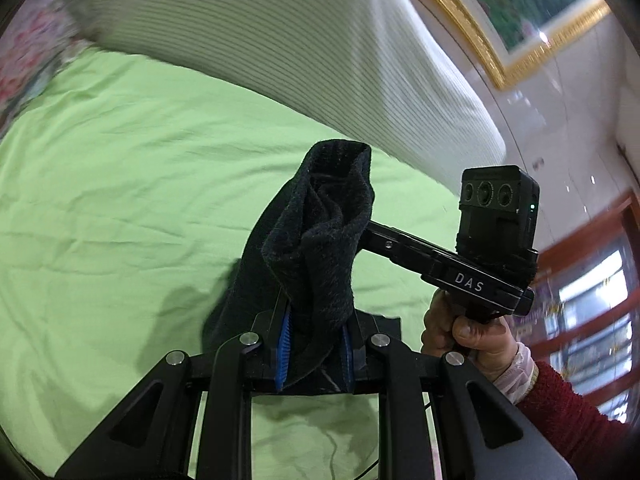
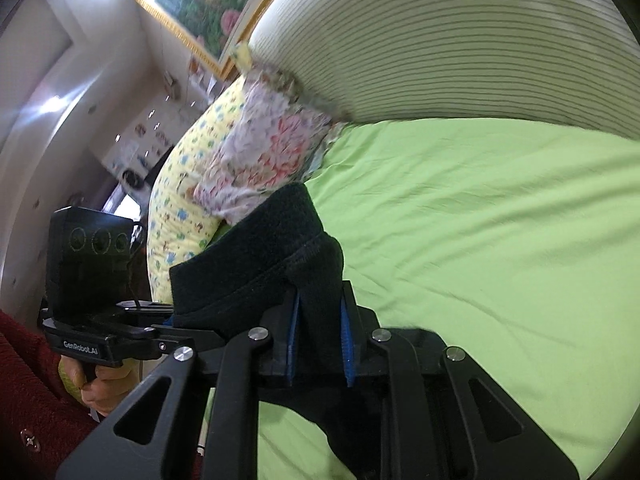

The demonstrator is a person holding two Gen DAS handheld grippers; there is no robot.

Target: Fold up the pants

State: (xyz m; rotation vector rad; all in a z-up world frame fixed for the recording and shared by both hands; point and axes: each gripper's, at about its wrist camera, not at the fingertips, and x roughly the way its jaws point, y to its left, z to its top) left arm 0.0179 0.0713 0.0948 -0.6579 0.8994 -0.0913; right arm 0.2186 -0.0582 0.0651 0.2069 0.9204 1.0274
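Black pants (image 1: 316, 232) hang bunched above the green bed sheet (image 1: 100, 168). My left gripper (image 1: 316, 320) is shut on a thick fold of them, the blue pads pressing both sides. In the left wrist view my right gripper (image 1: 376, 238) comes in from the right, its tips buried in the same fabric, held by a hand (image 1: 472, 332) in a red sleeve. In the right wrist view my right gripper (image 2: 320, 304) is shut on a hemmed edge of the pants (image 2: 260, 264). My left gripper (image 2: 160, 320) enters the cloth from the left. Most of the pants hang out of sight below.
A white striped cushion (image 2: 440, 40) runs along the far side of the bed sheet (image 2: 500, 220). A floral pillow (image 2: 272, 152) and a yellow patterned pillow (image 2: 176, 208) lie at the bed's left end. A gold-framed picture (image 1: 520, 20) hangs on the wall.
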